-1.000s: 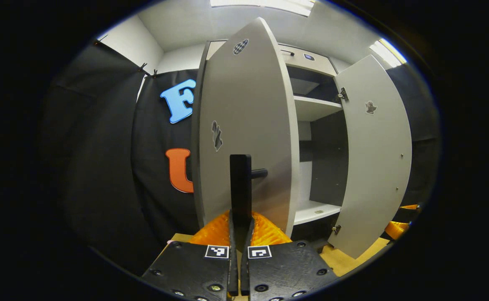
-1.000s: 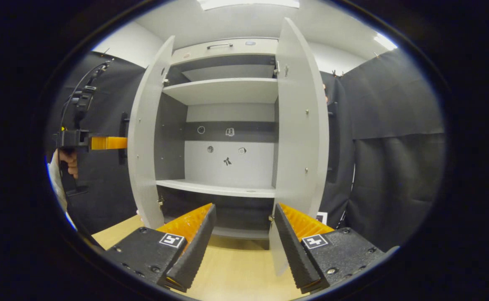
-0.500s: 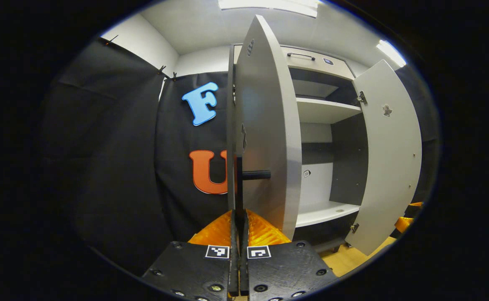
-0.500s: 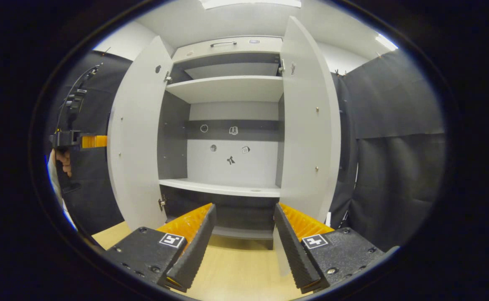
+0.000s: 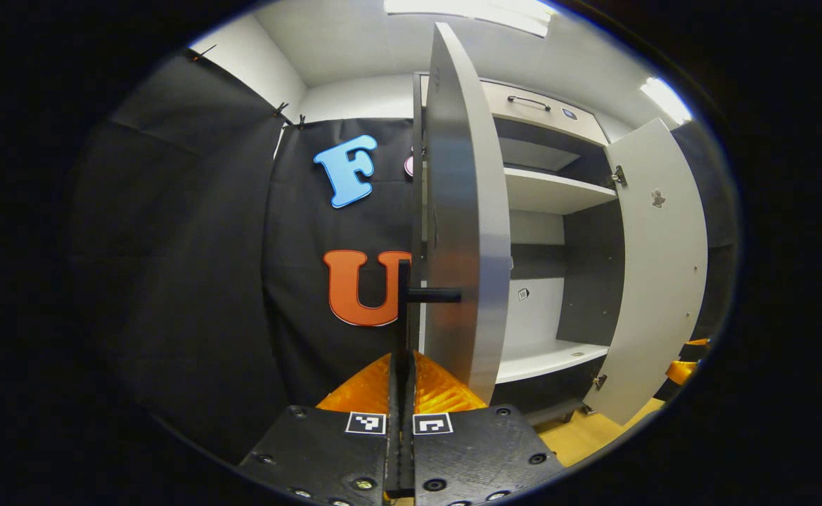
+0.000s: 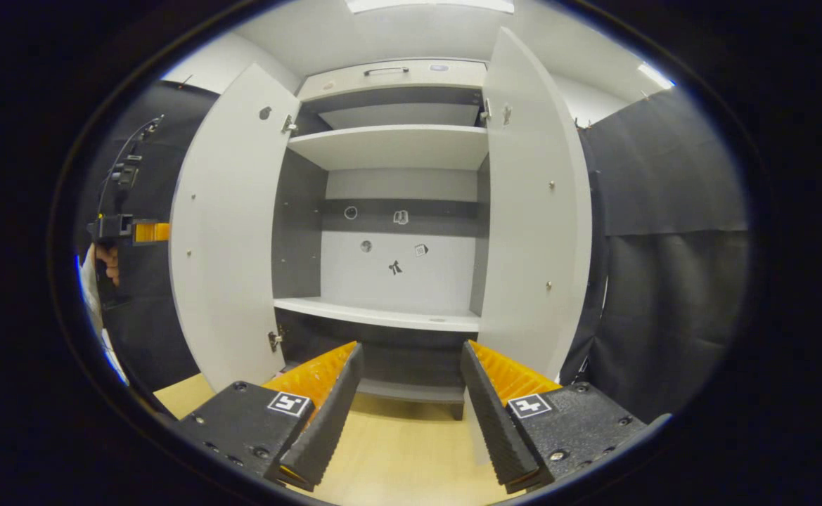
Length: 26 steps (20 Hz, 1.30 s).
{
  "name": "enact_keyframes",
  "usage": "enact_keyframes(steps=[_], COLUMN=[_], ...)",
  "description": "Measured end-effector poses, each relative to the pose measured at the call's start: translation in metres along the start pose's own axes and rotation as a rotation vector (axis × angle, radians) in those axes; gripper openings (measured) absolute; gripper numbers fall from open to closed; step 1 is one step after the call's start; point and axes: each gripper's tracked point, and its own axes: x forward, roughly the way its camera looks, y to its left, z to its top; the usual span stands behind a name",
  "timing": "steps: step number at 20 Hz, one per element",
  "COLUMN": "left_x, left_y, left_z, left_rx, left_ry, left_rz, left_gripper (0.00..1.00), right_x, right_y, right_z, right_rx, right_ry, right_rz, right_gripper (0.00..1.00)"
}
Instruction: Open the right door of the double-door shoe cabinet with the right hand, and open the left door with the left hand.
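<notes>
The grey shoe cabinet (image 6: 389, 144) stands with both doors swung wide and its shelves bare. In the left gripper view the left door (image 5: 463, 232) is nearly edge-on, and my left gripper (image 5: 403, 365) is shut on its black bar handle (image 5: 403, 309). The right door (image 5: 657, 281) hangs open beyond. In the right gripper view the left door (image 6: 224, 239) and right door (image 6: 534, 218) flank the opening. My right gripper (image 6: 411, 355) is open, holds nothing, and hovers in front of the bottom shelf, apart from both doors. The left gripper (image 6: 133, 232) pokes out behind the left door, held by a hand (image 6: 107, 260).
A drawer with a handle (image 6: 386, 70) tops the cabinet. Small stickers mark its back panel (image 6: 395, 267). The cabinet stands on a light wooden surface (image 6: 396, 457). Black cloth walls (image 6: 664, 281) close in on both sides. The right gripper's body (image 5: 681, 369) peeks past the right door.
The left door has swung further open, from showing its front face to nearly edge-on, with my left gripper still on its handle. The right gripper stays open and nearly still.
</notes>
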Motion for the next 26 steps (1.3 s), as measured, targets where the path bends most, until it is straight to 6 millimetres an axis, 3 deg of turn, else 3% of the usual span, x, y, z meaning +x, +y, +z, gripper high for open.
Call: enact_keyframes(steps=[6,11,14,17,23,24,25,26], left_x=[-0.002,-0.046,-0.06,-0.055,-0.044,-0.042,-0.039,-0.039], left_y=[0.005,0.017,-0.013,-0.067,-0.104,-0.108,-0.109,-0.116], left_z=[-0.004,-0.027,-0.043,-0.06,-0.077,-0.082,-0.085,-0.089], left_rx=[0.006,0.038,0.079,0.011,-0.087,-0.084,-0.071,-0.059], left_ry=[-0.001,0.021,0.014,0.004,-0.008,0.001,0.018,0.032], left_rz=[-0.041,0.101,0.115,0.023,0.022,0.02,0.021,0.003], left_gripper=[0.0,0.01,0.0,0.0,0.05,0.36,0.42,0.56], right_x=[-0.004,-0.003,-0.002,-0.001,-0.009,-0.011,-0.012,-0.013], right_y=[-0.003,-0.015,-0.019,-0.026,-0.034,-0.036,-0.038,-0.04], right_z=[0.003,-0.003,-0.01,-0.01,-0.014,-0.015,-0.016,-0.017], right_rx=[-0.003,-0.01,0.01,0.027,0.033,0.033,0.032,0.03], right_ry=[0.004,0.023,0.045,0.033,0.02,0.018,0.017,0.016], right_rz=[0.0,-0.03,-0.025,-0.031,-0.053,-0.056,-0.062,-0.068], right_gripper=[0.88,0.88,0.88,0.88,0.88,0.88,0.88,0.88])
